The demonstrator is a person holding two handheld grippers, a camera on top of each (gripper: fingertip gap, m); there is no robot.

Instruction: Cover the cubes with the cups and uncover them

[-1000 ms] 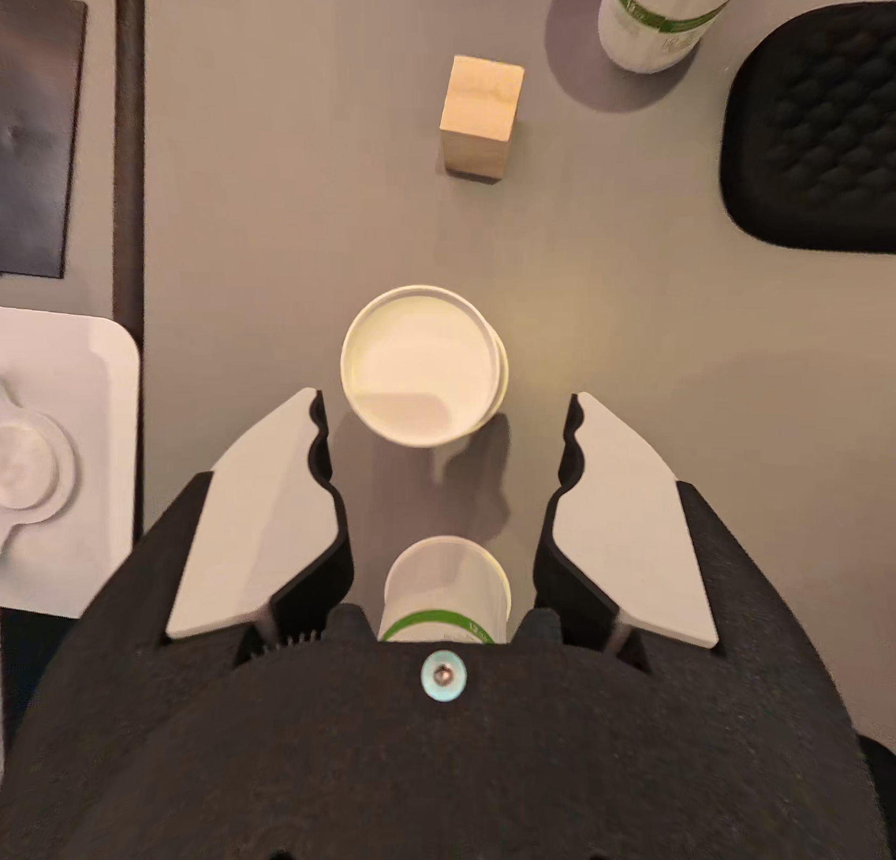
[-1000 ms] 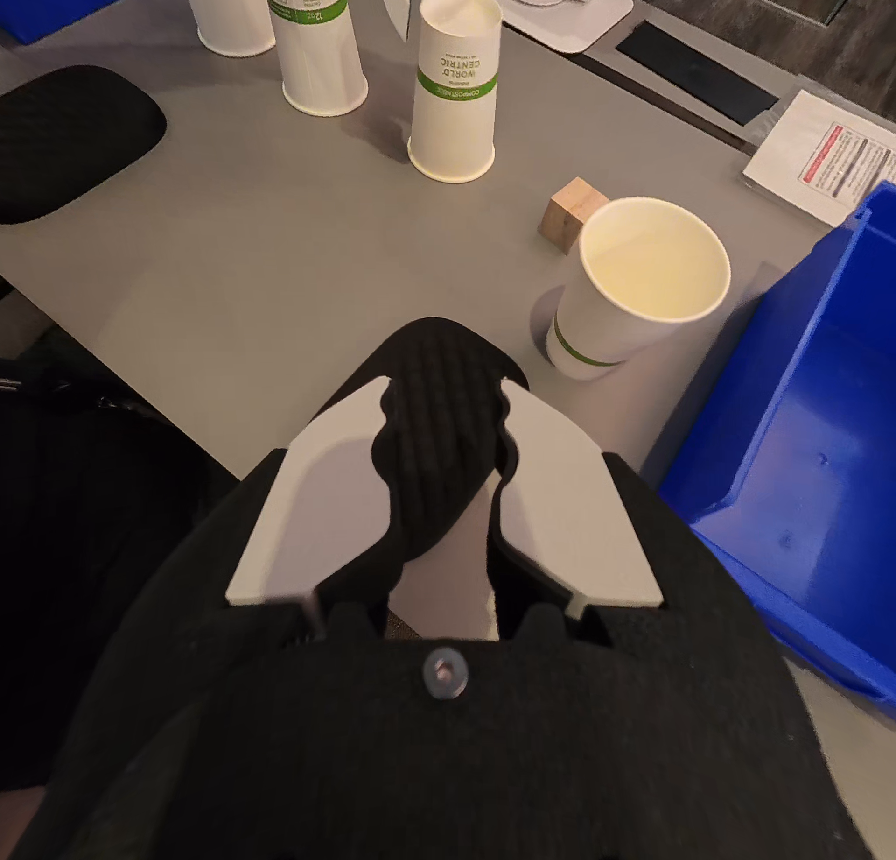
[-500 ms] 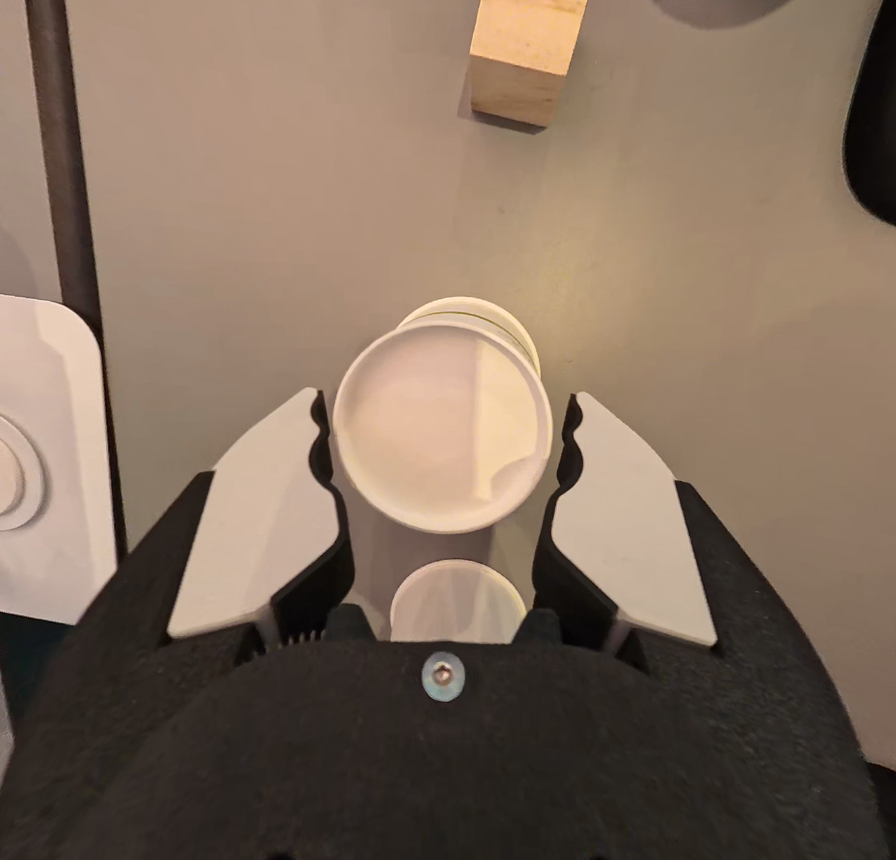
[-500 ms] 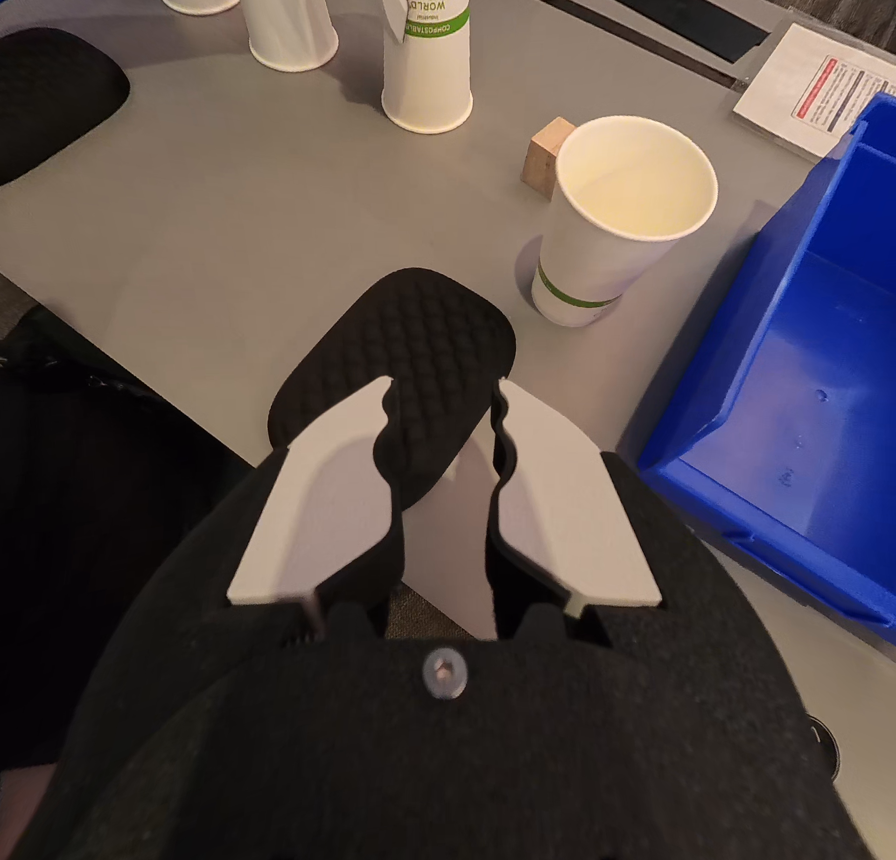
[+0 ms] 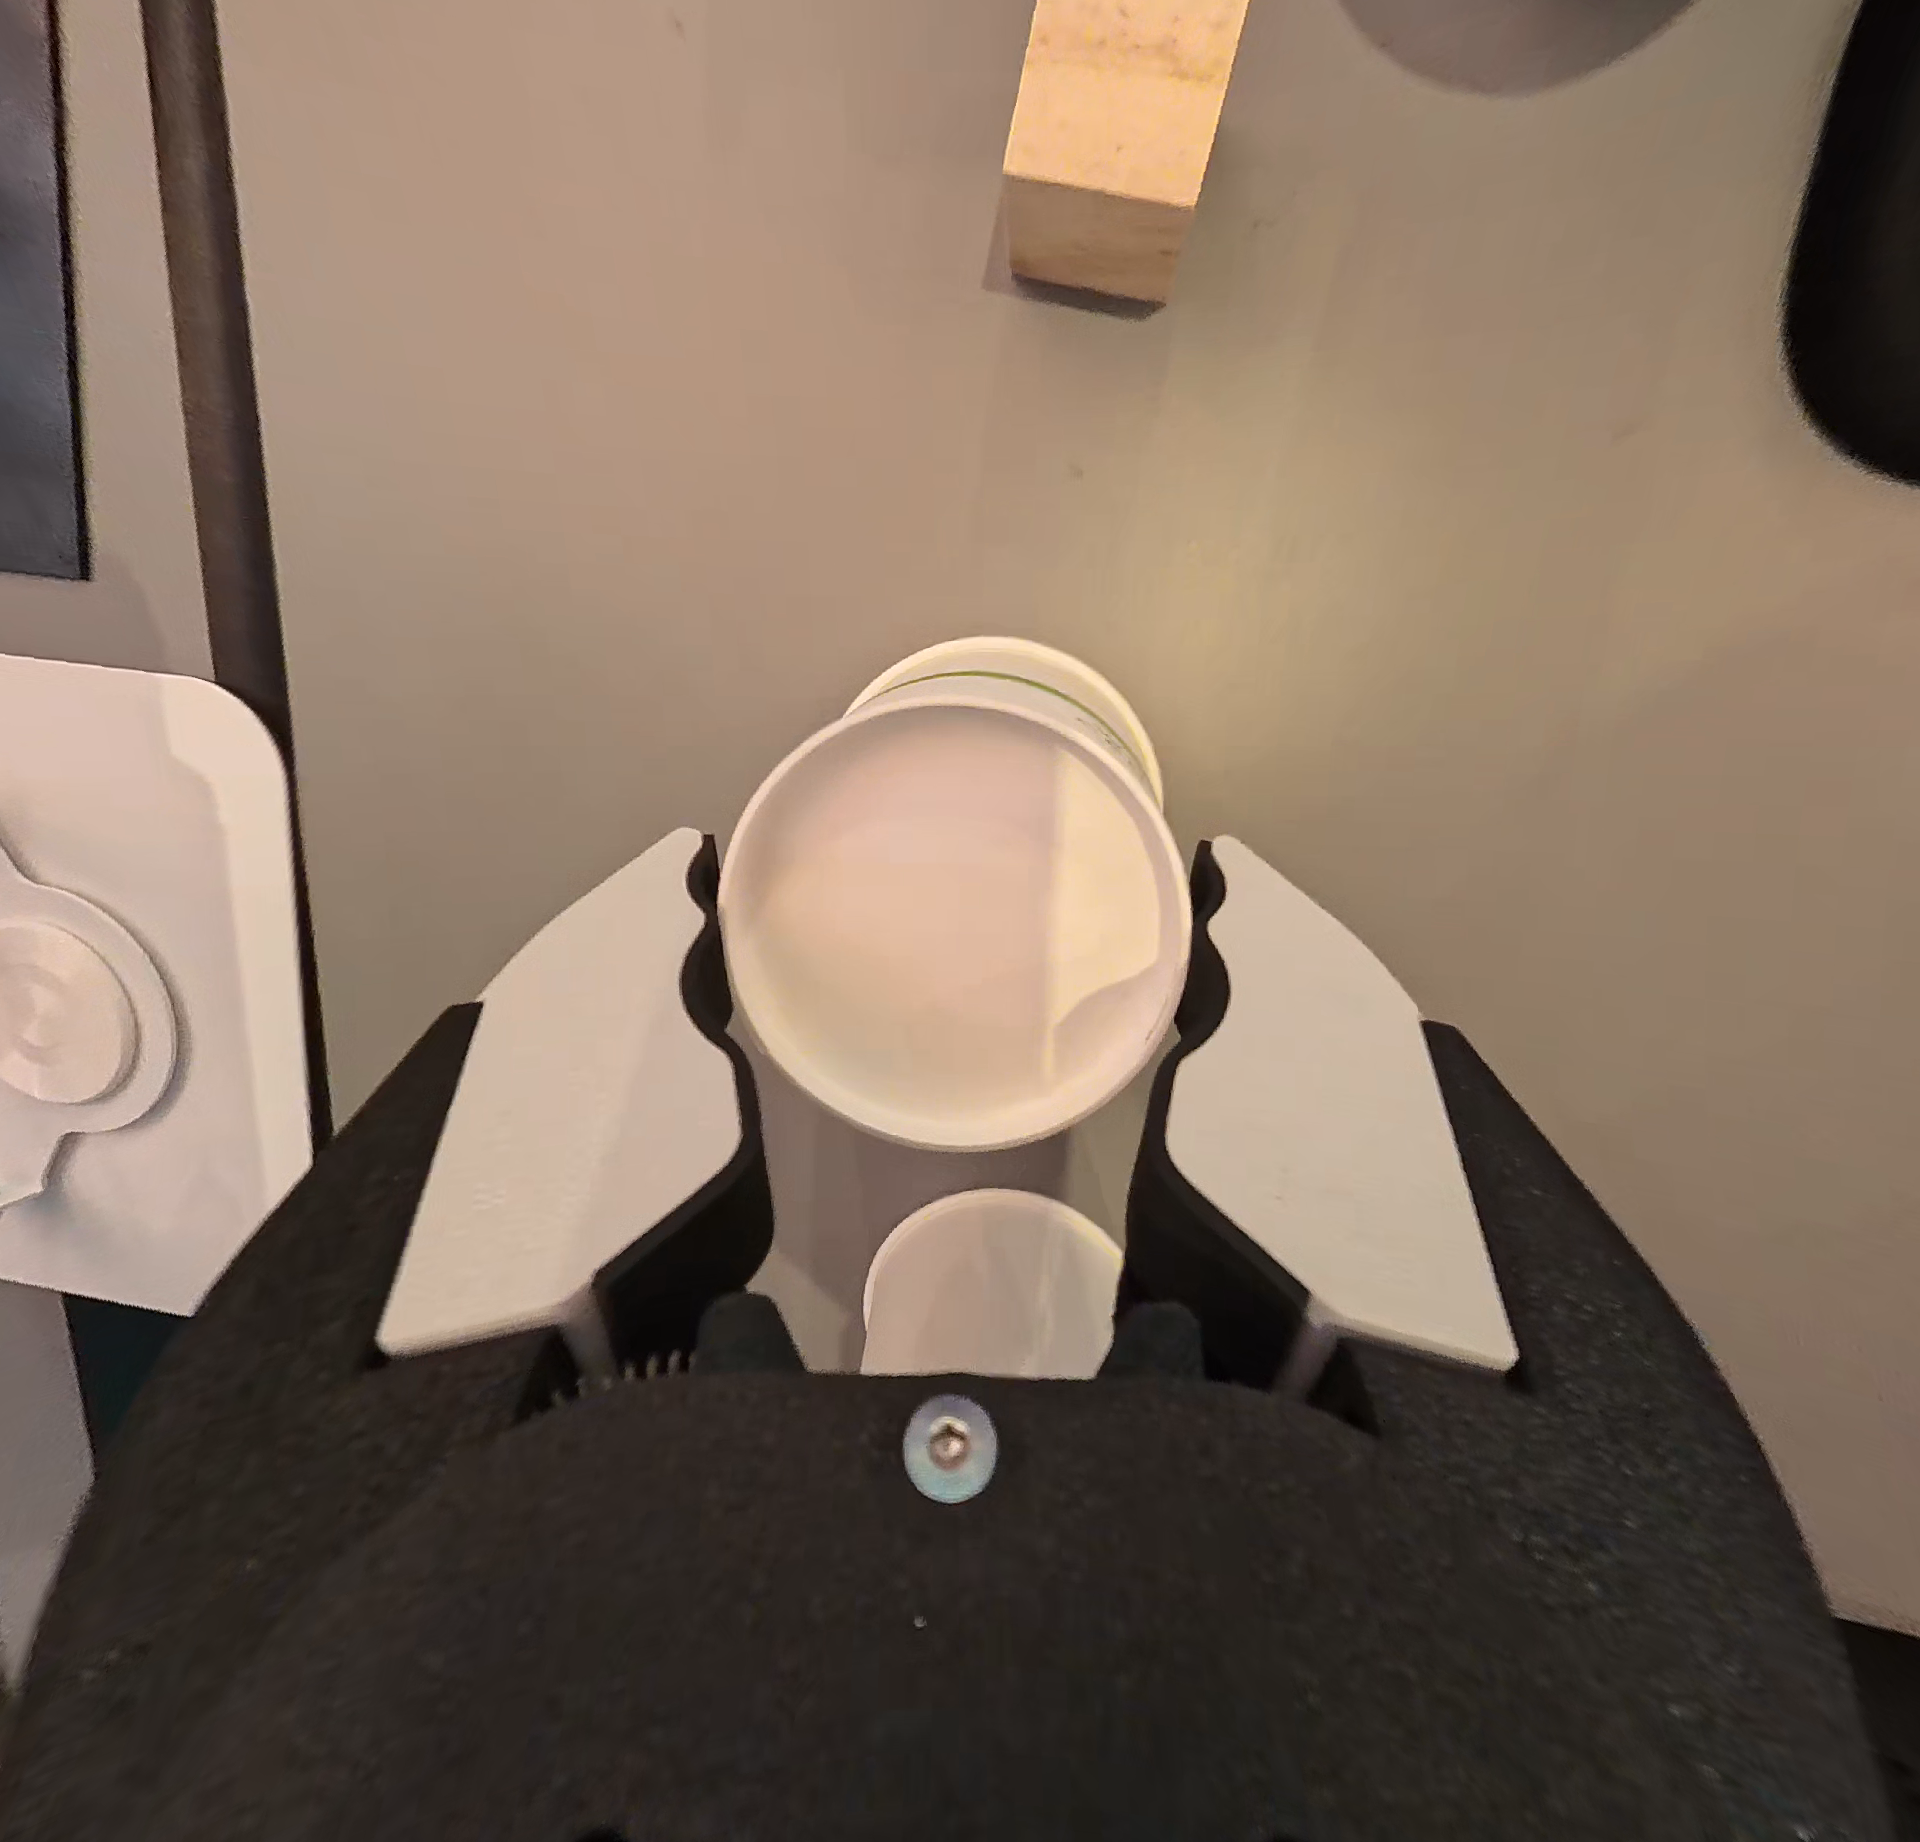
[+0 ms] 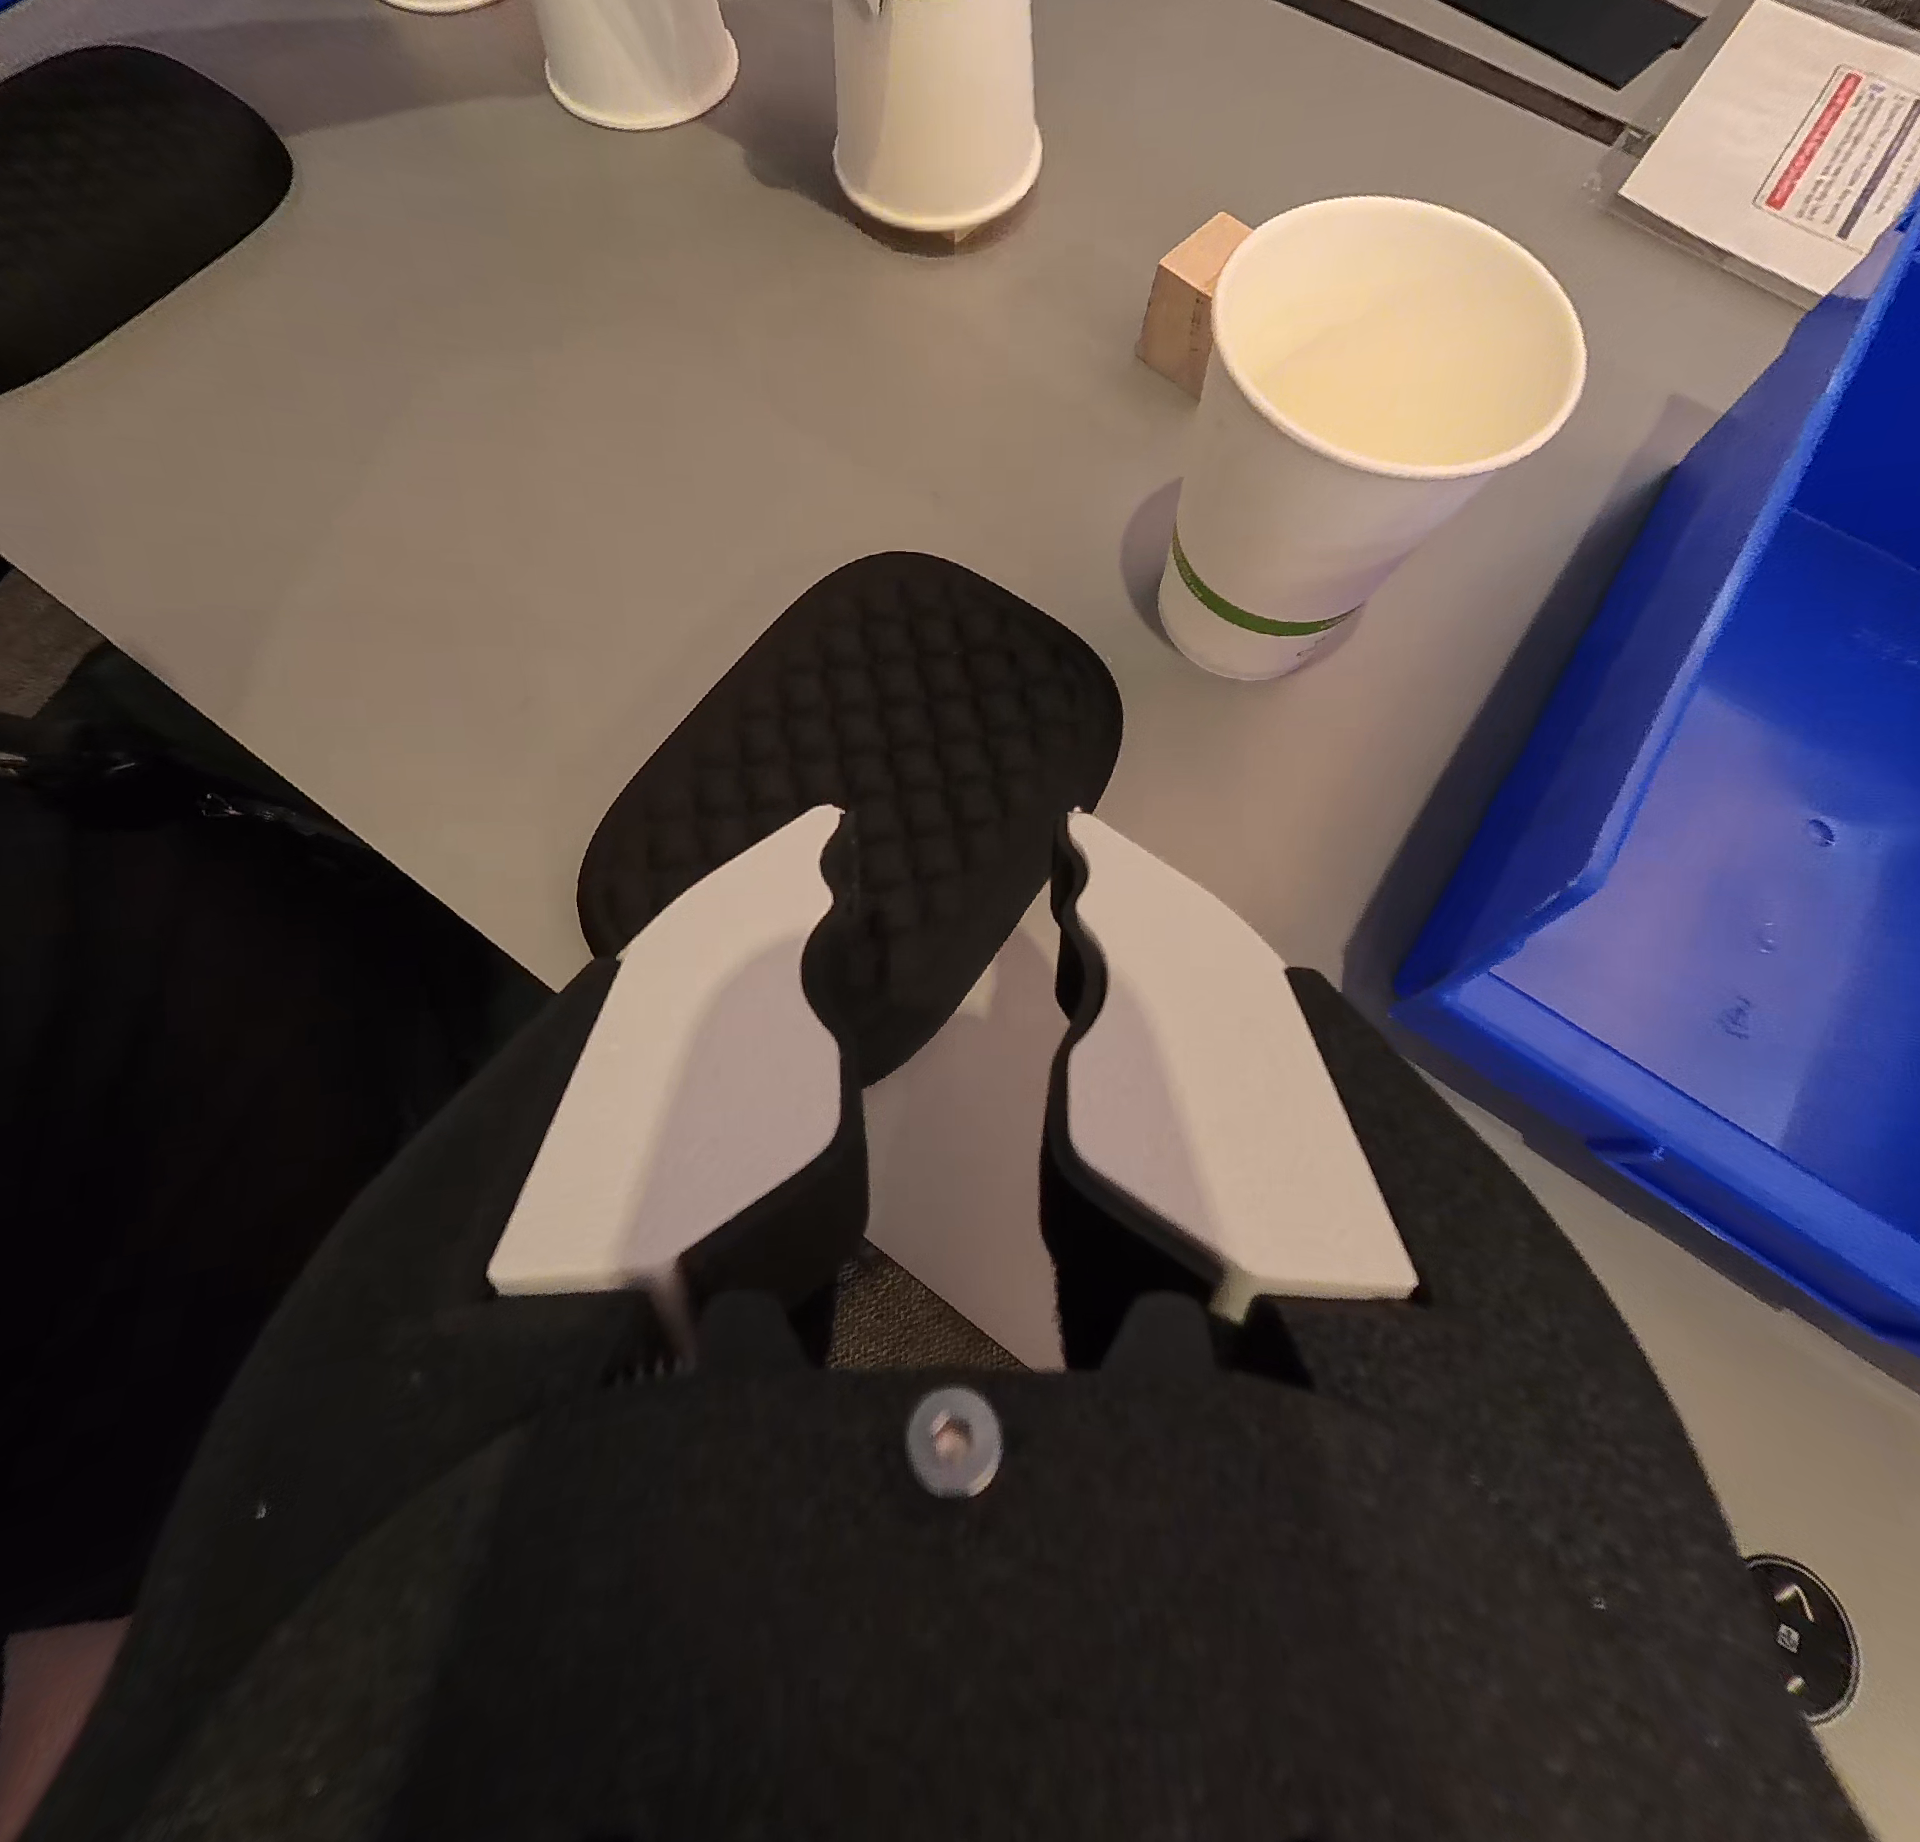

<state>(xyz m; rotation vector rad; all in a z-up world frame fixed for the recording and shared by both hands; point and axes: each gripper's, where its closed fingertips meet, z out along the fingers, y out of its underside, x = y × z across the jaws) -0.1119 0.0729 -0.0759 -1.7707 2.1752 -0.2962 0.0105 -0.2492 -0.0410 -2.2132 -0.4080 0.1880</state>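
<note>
Two grippers showing: left gripper (image 5: 954,893) is hanging above the grey table (image 5: 623,358), its jaws sitting against both sides of an inverted white paper cup with a green band (image 5: 951,971), clamping it. Light wooden cube (image 5: 1127,119) is lying uncovered beyond it, well apart. Right gripper (image 6: 951,862) is hovering partly spread and empty over a black quilted pad (image 6: 883,753). Upright open white paper cup (image 6: 1351,431) is standing in front of a second wooden cube (image 6: 1184,296), beside a blue plastic bin (image 6: 1714,857)
</note>
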